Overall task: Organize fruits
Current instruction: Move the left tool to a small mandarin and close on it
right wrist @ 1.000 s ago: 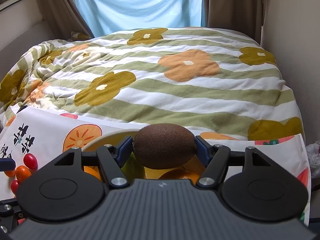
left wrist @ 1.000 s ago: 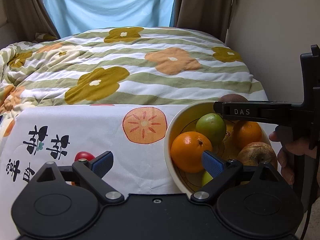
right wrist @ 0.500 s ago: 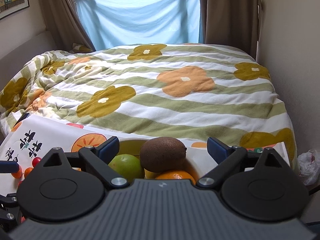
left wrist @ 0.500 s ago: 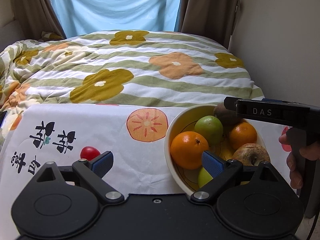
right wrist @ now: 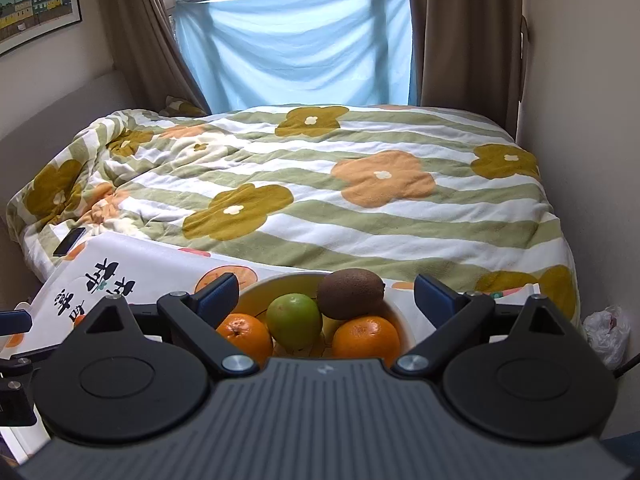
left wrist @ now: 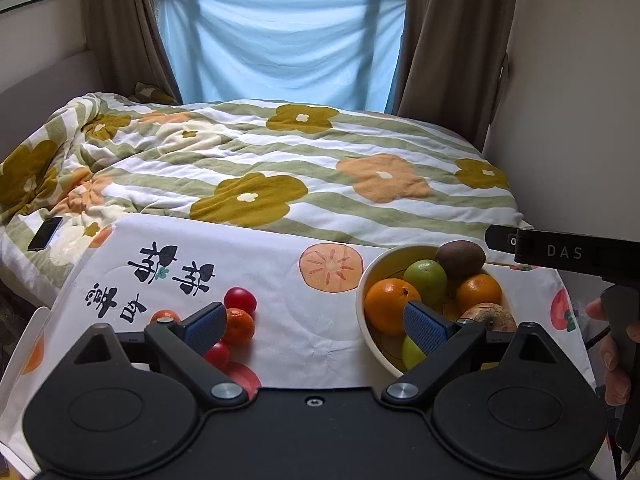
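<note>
A cream bowl (left wrist: 370, 338) (right wrist: 256, 292) sits on a white printed cloth (left wrist: 280, 320). It holds a brown kiwi (left wrist: 460, 259) (right wrist: 351, 294) on top, a green apple (left wrist: 425, 282) (right wrist: 294, 320), two oranges (left wrist: 386, 306) (left wrist: 479, 293) and a brownish fruit (left wrist: 489, 317). My right gripper (right wrist: 326, 294) is open and empty, just behind and above the bowl. My left gripper (left wrist: 316, 326) is open and empty above the cloth. Small tomatoes (left wrist: 240, 300) and mandarins (left wrist: 239, 326) lie loose left of the bowl.
A bed with a flowered quilt (left wrist: 300, 176) lies behind the cloth. A phone (left wrist: 45, 233) rests on the quilt at the left. A wall stands at the right. A white plastic bag (right wrist: 606, 332) lies on the floor by the bed.
My right gripper opened and let the kiwi go onto the fruit in the bowl, then pulled back and up. My left gripper also drew back and rose.
</note>
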`<act>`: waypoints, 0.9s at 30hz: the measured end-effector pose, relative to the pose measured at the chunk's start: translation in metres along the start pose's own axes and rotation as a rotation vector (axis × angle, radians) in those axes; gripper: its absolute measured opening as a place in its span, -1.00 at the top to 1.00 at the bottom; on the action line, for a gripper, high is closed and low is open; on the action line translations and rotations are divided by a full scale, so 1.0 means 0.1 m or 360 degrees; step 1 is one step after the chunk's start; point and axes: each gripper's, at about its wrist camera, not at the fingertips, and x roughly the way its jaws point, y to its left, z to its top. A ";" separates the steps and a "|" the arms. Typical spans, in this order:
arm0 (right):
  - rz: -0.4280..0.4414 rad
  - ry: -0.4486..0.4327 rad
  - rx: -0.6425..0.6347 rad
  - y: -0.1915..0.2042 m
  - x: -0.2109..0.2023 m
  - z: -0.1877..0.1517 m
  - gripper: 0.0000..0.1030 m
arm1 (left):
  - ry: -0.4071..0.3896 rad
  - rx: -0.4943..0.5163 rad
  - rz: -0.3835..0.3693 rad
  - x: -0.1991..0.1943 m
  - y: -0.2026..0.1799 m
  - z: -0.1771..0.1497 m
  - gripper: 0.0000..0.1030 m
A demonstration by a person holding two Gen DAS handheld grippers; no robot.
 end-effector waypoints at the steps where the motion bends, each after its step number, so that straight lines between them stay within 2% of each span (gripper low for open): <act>1: 0.0009 -0.0001 -0.0004 0.03 -0.05 -0.01 -1.00 | -0.0007 -0.0004 0.0008 -0.04 0.02 -0.02 -0.89; 14: 0.0060 0.0046 0.0013 0.67 -0.44 -0.24 -1.00 | -0.0097 0.0004 0.0075 -0.42 0.50 -0.24 -0.89; 22: 0.0070 0.0072 0.0047 1.18 -0.34 -0.42 -1.00 | -0.0101 0.0159 0.0121 -0.33 1.01 -0.35 -0.89; 27: 0.0046 0.0123 0.0061 1.53 -0.18 -0.54 -1.00 | -0.0073 0.0270 0.0065 -0.11 1.39 -0.38 -0.88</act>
